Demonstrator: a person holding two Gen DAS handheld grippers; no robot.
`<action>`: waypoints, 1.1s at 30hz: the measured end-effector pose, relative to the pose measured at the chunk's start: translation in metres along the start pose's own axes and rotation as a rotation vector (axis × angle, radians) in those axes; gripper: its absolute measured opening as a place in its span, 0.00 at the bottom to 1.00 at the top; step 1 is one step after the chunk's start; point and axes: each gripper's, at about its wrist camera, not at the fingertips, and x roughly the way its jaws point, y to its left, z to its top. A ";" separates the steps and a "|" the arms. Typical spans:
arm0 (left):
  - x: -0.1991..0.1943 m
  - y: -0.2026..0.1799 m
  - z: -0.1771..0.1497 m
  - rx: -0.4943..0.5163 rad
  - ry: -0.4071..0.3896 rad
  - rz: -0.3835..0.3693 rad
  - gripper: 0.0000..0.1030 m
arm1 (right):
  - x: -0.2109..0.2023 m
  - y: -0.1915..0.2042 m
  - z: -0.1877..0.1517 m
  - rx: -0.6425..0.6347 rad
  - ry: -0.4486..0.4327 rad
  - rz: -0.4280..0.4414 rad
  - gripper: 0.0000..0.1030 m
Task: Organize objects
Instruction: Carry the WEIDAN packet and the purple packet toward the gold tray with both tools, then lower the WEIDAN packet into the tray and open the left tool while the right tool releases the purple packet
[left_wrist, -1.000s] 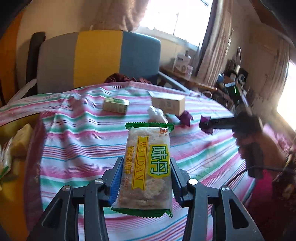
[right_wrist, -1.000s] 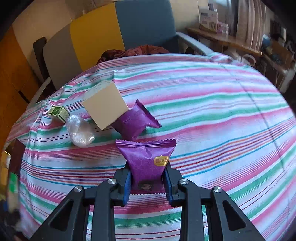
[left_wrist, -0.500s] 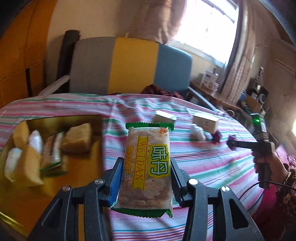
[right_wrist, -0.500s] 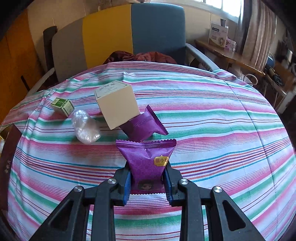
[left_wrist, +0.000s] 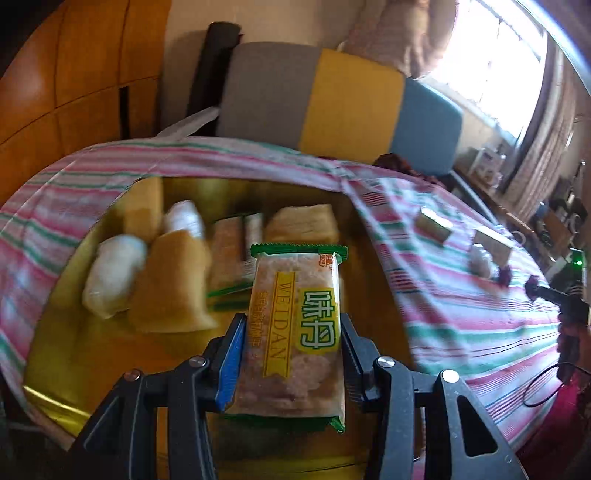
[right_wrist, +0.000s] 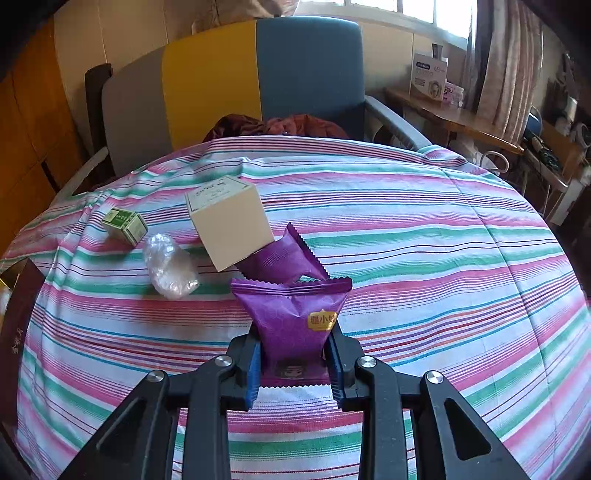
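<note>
Blown-out window (left_wrist: 491, 70) glare, fisheye-bent edges, seemingly motion-blurred tray (left_wrist: 66, 354).

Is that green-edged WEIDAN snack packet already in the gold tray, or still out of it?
Still out. The green-edged WEIDAN snack packet is clamped between the left gripper fingers, above the gold tray, not lying among its snacks.

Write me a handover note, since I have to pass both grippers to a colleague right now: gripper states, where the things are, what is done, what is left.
Left gripper: shut on the WEIDAN snack bar, held over the gold tray.
Right gripper: shut on a purple packet, above the striped tablecloth.
Done: several wrapped snacks already lie in the tray.
Left: release both held items, presumably into the tray; then the second purple packet, cream box, green box and clear-wrapped item on the cloth.
</note>
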 end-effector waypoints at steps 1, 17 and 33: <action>-0.001 0.007 -0.001 -0.003 0.001 0.019 0.46 | -0.002 0.000 0.000 -0.001 -0.012 0.000 0.29; -0.018 0.071 -0.006 -0.016 0.076 0.036 0.46 | -0.027 0.008 0.005 -0.026 -0.155 0.014 0.29; -0.027 0.109 -0.001 -0.095 0.085 0.121 0.46 | -0.028 0.013 0.004 -0.051 -0.163 0.023 0.29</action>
